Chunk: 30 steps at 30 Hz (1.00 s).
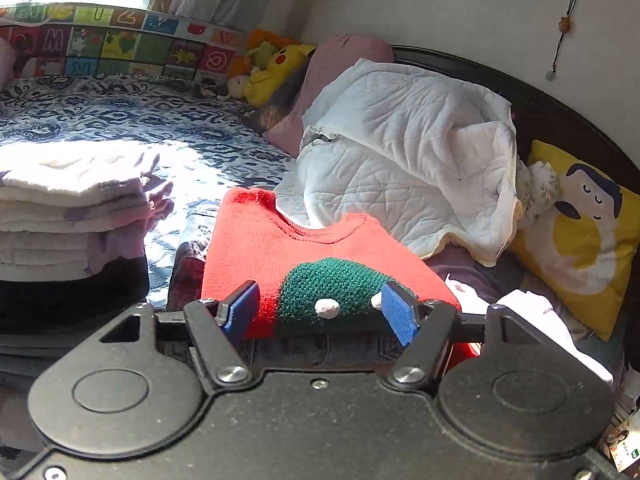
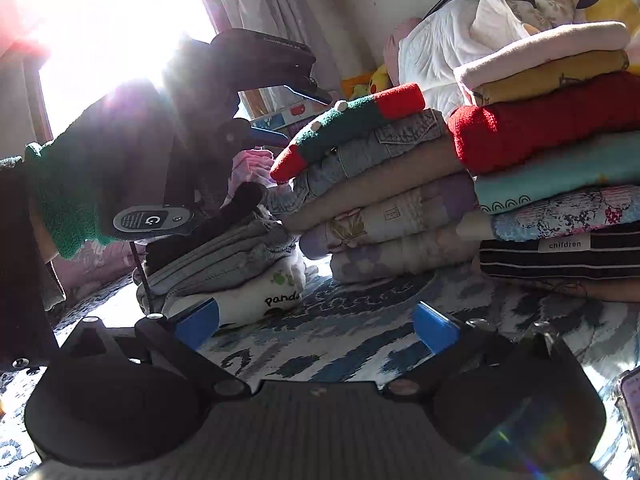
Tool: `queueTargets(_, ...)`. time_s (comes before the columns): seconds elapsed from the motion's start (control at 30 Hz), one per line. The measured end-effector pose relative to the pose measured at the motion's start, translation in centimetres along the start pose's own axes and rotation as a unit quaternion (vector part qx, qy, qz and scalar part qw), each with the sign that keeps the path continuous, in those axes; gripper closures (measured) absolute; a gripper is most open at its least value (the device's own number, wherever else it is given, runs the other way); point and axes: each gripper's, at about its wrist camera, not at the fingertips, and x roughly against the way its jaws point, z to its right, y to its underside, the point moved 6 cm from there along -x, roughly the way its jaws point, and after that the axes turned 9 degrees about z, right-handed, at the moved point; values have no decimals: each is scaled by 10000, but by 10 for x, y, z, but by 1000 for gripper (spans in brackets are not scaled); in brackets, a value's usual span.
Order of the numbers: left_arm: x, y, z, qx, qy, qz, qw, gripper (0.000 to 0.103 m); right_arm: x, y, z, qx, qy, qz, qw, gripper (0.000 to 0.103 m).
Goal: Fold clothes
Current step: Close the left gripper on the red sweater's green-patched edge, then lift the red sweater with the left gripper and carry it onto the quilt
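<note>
The folded red sweater (image 1: 280, 248), with its green knitted patch (image 1: 340, 292) and small white bobbles, lies on top of a middle stack of folded clothes (image 2: 380, 200) on the bed, directly above a pair of jeans. The left tool (image 1: 320, 312) sits at the sweater's near edge with its blue pads spread wide on either side of the green patch, gripping nothing. The right tool (image 2: 316, 330) hovers low over the bedspread (image 2: 340, 320), its jaws likewise apart and empty. From the right wrist view the middle stack leans noticeably, the sweater and jeans overhanging toward the left tool; a nudge from a pad, or a snag of the knit on a pad, could probably drag the top layers off or undo the fold. A taller pile (image 2: 560, 160) of red, teal and striped items stands just beside it on the right and a lower grey pile (image 2: 224, 264) on its other side, so a slide could disturb a neighbour too. The bed is soft, covered in a blue-and-white patterned spread, which gives the stacks an unsteady footing. Beyond lie a rumpled white quilt (image 1: 408, 160), a yellow cartoon pillow (image 1: 584, 240), a yellow plush toy (image 1: 276, 72) and a colourful alphabet cushion (image 1: 120, 40) under a bright curtained window.
</note>
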Motion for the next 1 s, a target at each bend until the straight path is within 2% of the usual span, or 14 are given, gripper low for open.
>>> queueTargets(0.07,-14,2,-3,85,-35,-144,9999,42,-1,1,0,-18,15,-40,10000,1)
queueTargets(0.1,-15,1,-2,80,-36,-160,9998,46,-1,2,0,-25,23,-51,10000,1)
queueTargets(0.13,-16,0,-1,57,-47,-172,9998,58,-1,2,0,-32,32,-62,10000,0)
queueTargets(0.17,-15,-1,1,-26,-94,-171,9998,63,-1,2,1,-39,40,-73,10000,0)
queueTargets(0.2,-14,-1,2,-90,-135,-174,9997,77,0,2,1,-45,48,-84,9999,0)
queueTargets(0.3,-10,0,0,-127,-205,-213,9995,92,0,2,1,-66,72,-117,9999,0)
queueTargets(0.33,-7,0,0,-158,-240,-212,9994,103,1,3,1,-73,80,-128,9999,0)
queueTargets(0.47,10,-3,1,-244,-294,-137,9992,103,4,0,3,-31,114,-130,9998,1)
queueTargets(0.67,44,-9,13,-302,-184,11,9994,103,12,-3,10,-46,169,-123,9998,1)
queueTargets(0.8,84,-8,12,-320,-126,210,9992,103,17,-8,13,85,119,-65,9999,1)
queueTargets(0.9,118,-9,-1,-249,-217,316,9990,103,20,-11,21,-96,94,-51,9999,1)
queueTargets(1.0,157,-8,-14,-386,-405,389,9977,103,23,-13,29,-327,80,-46,9994,1)
